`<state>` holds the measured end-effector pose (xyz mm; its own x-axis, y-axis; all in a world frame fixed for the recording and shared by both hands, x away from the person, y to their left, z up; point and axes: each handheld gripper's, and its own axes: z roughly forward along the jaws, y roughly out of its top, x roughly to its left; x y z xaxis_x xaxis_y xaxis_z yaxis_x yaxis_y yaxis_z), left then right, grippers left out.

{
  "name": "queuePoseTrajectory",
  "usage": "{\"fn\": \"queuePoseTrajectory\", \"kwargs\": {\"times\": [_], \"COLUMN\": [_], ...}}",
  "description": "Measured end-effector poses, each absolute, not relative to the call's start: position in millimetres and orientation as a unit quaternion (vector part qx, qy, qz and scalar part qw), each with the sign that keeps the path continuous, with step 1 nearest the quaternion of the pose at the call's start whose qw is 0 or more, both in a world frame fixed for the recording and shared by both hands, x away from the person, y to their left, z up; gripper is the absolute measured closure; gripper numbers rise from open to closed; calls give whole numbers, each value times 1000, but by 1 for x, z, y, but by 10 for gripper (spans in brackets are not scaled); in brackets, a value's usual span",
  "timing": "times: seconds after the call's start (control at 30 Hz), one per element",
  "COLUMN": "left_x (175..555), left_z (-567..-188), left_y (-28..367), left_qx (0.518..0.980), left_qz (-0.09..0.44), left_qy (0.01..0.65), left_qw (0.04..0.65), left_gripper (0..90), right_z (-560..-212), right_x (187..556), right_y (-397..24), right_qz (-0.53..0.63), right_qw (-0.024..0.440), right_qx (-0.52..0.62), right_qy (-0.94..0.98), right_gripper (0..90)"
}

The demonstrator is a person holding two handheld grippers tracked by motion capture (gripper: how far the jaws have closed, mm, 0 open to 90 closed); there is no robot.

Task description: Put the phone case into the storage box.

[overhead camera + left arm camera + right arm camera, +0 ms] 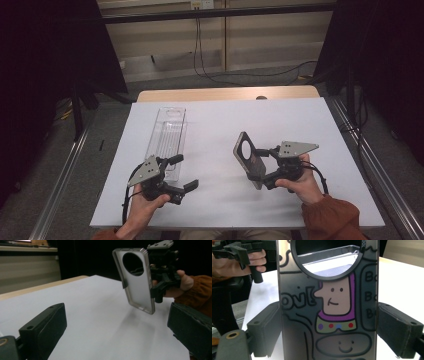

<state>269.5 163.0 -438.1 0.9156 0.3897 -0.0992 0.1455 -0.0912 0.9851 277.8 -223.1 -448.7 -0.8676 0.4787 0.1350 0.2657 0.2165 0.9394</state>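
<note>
Evidently the right claw pinches the phone case upright toward nine o'clock, offering it to the spread left claw.

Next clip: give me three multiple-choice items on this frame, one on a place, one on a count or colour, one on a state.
1. Where does the clear plastic tray lie?
A. left part of the white table
B. right edge
C. on the floor

2. How many round dots line the cartoon collar on the printed phone case?
A. two
B. four
C. seven

3. How are the left tongs?
A. shut on the tray
B. shut on the case
C. open

Answers: 1 A, the tray sits ahead of the left hand; 2 B, purple, red, blue, red dots; 3 C, jaws spread with nothing between, while the right tongs clamp the case.
</note>
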Motion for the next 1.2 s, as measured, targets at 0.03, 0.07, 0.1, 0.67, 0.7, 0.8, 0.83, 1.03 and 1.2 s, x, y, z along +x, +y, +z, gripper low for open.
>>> {"fn": "queuePoseTrajectory", "kwargs": {"times": [0.03,0.07,0.1,0.67,0.7,0.8,0.83,1.03,1.2], "left_x": [271,272,272,286,288,294,297,310,315], "left_z": [-437,-436,-435,-423,-423,-423,-423,-418,-414], "left_y": [161,160,157,122,118,107,104,86,76], "left_qx": [734,735,733,729,726,734,734,745,741], "left_qz": [96,94,90,59,55,50,46,40,36], "left_qy": [178,171,176,125,118,112,109,95,90], "left_qw": [648,649,651,670,675,668,669,659,664], "left_gripper": [18,15,15,6,6,12,12,12,12], "right_z": [-449,-449,-450,-445,-444,-444,-444,-441,-441], "right_x": [277,277,276,273,273,273,273,274,274], "right_y": [-222,-222,-221,-215,-215,-216,-216,-220,-220], "right_qz": [579,579,579,585,586,586,587,592,592], "right_qw": [92,91,89,88,86,88,89,88,90], "right_qx": [241,242,240,226,225,226,226,227,225], "right_qy": [774,773,774,774,773,773,773,768,769], "right_gripper": [118,118,118,118,118,118,118,118,118]}}
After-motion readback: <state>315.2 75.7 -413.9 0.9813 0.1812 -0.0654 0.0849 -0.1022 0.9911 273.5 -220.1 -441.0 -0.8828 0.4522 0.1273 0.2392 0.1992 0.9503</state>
